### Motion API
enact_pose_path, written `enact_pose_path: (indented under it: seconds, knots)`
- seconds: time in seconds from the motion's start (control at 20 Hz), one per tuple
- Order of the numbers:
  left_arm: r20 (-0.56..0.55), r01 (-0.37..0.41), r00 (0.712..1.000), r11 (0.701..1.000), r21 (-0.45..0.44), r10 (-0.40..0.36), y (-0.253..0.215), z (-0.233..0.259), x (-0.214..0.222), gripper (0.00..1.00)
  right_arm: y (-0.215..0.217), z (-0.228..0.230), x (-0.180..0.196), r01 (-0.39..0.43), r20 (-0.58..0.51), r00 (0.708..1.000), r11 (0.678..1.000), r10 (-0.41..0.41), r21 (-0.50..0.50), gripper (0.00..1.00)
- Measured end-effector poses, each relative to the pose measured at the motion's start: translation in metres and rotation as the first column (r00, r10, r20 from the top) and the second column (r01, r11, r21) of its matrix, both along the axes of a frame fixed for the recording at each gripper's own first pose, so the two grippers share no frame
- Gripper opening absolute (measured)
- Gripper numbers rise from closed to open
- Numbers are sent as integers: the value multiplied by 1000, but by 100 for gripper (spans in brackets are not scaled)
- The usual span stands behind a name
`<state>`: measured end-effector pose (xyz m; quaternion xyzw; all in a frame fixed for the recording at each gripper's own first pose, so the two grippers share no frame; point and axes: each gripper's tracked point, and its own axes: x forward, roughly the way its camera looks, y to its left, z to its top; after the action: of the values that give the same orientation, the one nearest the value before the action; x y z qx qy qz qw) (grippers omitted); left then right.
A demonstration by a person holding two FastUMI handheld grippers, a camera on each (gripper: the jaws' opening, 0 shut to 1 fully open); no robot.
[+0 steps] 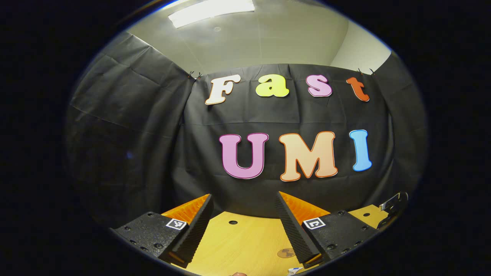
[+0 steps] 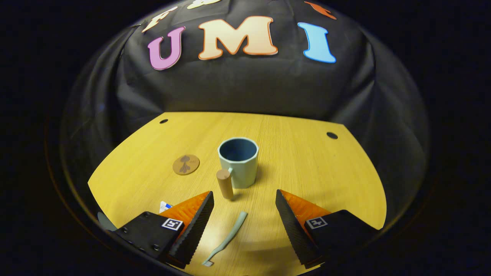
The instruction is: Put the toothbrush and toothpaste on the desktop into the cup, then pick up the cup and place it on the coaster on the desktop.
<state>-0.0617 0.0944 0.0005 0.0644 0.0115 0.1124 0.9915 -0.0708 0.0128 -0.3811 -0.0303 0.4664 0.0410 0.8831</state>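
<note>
Nothing done yet, judging by how things lie. Wooden tabletop point(image 2: 307, 168) broad and mostly bare, with small round holes near its far corners. Cup point(image 2: 238, 161) upright near the middle, hollow and with nothing inside, its wooden handle point(image 2: 224, 184) turned toward the camera. Coaster point(image 2: 186, 164) flat to the cup's left, apart from it, nothing on it. Toothbrush point(image 2: 226, 239) lying flat on the wood, just short of the cup, between the fingers of the right tool point(image 2: 244, 212) — spread wide, gripping nothing. Toothpaste point(image 2: 165, 206) barely seen, a small white-and-blue corner peeking past the right tool's left finger.

Left tool point(image 1: 244, 218) also wide and holding nothing, raised and aimed at the cloth wall, tabletop edge below it.

Left to do: brush in, paste in, cup onto coaster. Nothing in the way — though the handle juts toward the brush.
</note>
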Motion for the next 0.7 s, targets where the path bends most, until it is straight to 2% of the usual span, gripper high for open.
enact_pose_path:
  seconds: [0.2,0.35,0.7]
  knots:
    - [-30,-3,1000,1000,-13,3,0,-12,0,93,-2,-30,-18,28,-110,993,1000,-29,-10,100]
    - [-46,-7,999,1000,-12,6,2,-17,0,94,-7,-47,-35,18,-194,981,999,-25,-39,100]
    - [-72,-10,997,1000,-30,8,5,-29,3,94,0,-66,-54,-15,-312,950,999,-1,-50,99]
